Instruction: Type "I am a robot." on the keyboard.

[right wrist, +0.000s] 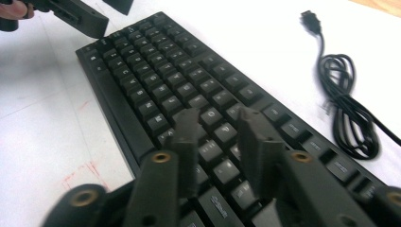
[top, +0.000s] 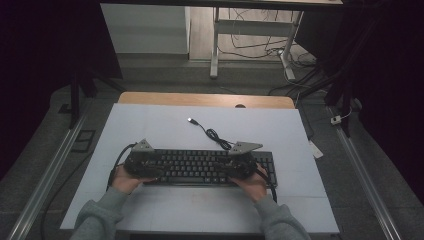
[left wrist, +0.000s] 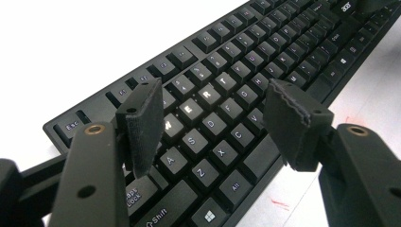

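The black full-size keyboard lies low at centre frame on the white worktop, its coiled black USB cable unplugged. The left gripper hovers wide open over the letter keys; the right gripper stands narrowed, gripping nothing. In my judgement work has barely begun.

High view dim, corners black; gripper views overexposed on white surface; right view fingers motion-blurred.
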